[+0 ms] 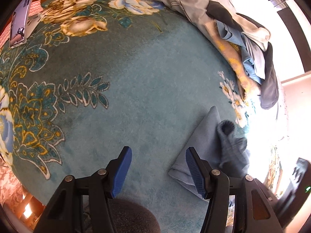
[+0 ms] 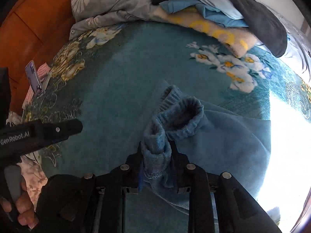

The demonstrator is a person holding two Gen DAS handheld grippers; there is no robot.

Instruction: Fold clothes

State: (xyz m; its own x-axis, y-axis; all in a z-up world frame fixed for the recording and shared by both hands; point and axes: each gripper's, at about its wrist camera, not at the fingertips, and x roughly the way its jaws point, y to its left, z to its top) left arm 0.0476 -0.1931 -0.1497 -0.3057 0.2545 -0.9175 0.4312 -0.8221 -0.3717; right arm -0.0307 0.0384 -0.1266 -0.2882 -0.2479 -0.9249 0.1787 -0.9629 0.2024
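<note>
A light blue fleece garment (image 2: 223,134) lies on the teal floral blanket (image 2: 120,81). My right gripper (image 2: 156,149) is shut on its ribbed sleeve cuff (image 2: 155,145), with the second cuff (image 2: 184,114) open just beyond. In the left wrist view the same garment (image 1: 206,136) lies at the lower right, its sleeve (image 1: 231,145) lifted. My left gripper (image 1: 158,155) is open and empty above the blanket (image 1: 136,89), its right finger over the garment's folded edge.
A pile of unfolded clothes (image 2: 223,9), blue, cream and black, lies at the blanket's far side, also in the left wrist view (image 1: 250,44). A grey floral duvet (image 2: 108,2) sits beside it. A phone on a stand (image 1: 19,27) is at the far left. Bright glare fills the right.
</note>
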